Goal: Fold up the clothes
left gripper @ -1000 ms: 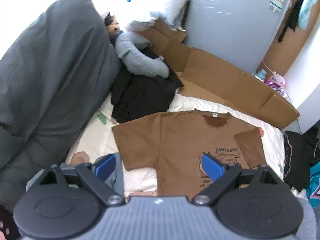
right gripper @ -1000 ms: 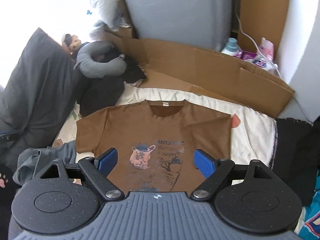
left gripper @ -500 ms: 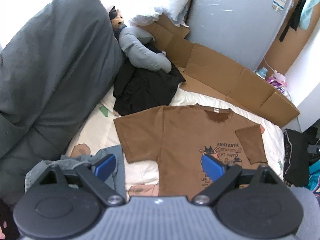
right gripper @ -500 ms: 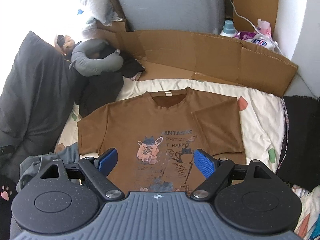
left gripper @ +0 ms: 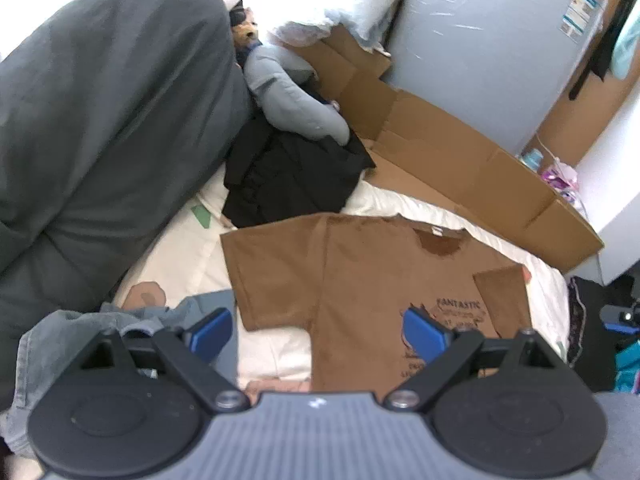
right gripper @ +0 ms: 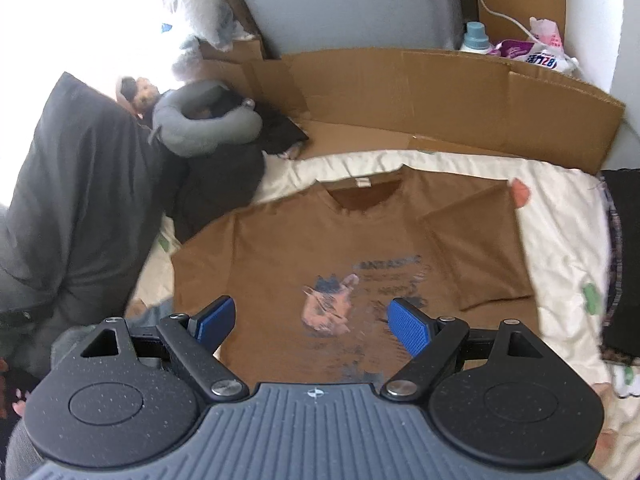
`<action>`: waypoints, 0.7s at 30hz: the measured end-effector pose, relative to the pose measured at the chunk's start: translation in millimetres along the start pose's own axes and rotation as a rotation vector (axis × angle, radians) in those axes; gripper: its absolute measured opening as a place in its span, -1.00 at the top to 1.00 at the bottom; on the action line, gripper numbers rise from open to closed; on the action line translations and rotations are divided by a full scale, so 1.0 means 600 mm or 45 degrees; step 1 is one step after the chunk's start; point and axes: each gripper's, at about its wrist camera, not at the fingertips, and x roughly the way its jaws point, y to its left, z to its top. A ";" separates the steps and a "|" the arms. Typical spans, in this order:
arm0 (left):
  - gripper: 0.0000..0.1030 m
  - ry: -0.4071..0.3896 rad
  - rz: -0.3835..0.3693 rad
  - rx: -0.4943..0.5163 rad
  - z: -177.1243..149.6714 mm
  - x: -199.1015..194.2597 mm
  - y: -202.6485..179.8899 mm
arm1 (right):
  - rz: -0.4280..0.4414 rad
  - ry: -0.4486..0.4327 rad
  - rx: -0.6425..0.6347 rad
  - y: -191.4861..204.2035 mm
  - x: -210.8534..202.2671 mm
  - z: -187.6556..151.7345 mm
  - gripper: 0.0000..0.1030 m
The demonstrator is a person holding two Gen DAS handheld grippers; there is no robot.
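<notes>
A brown T-shirt (left gripper: 372, 280) (right gripper: 304, 248) with a printed front lies flat on the cream bedding (left gripper: 180, 256) (right gripper: 560, 232). Its right sleeve (right gripper: 476, 248) is folded inward over the chest; the left sleeve (left gripper: 272, 272) lies spread out. My left gripper (left gripper: 316, 330) hovers open above the shirt's lower left part, nothing between its blue pads. My right gripper (right gripper: 310, 322) also stands open, above the print near the shirt's lower middle, holding nothing.
A large dark grey duvet (left gripper: 100, 128) is piled on the left. A black garment (left gripper: 292, 176) and a grey neck pillow (left gripper: 292, 96) lie beyond the shirt. Flattened cardboard (right gripper: 420, 96) lines the far side. A grey-blue garment (left gripper: 80, 340) sits near left; dark clothes (right gripper: 624, 264) at right.
Both grippers have come down closer to the shirt, which now looks larger in both views. The right view has rolled slightly. Jaws stayed open and the shirt has not moved.
</notes>
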 end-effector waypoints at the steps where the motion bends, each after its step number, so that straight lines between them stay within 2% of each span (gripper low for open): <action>1: -0.82 -0.006 0.004 -0.008 0.000 0.007 0.004 | 0.005 0.001 0.010 0.001 0.008 -0.002 -0.71; 13: -0.68 0.011 -0.009 -0.143 -0.017 0.098 0.056 | 0.071 0.015 -0.064 0.027 0.110 -0.028 -0.71; 21: -0.37 0.018 -0.018 -0.258 -0.043 0.202 0.095 | 0.069 0.012 -0.157 0.026 0.192 -0.049 -0.70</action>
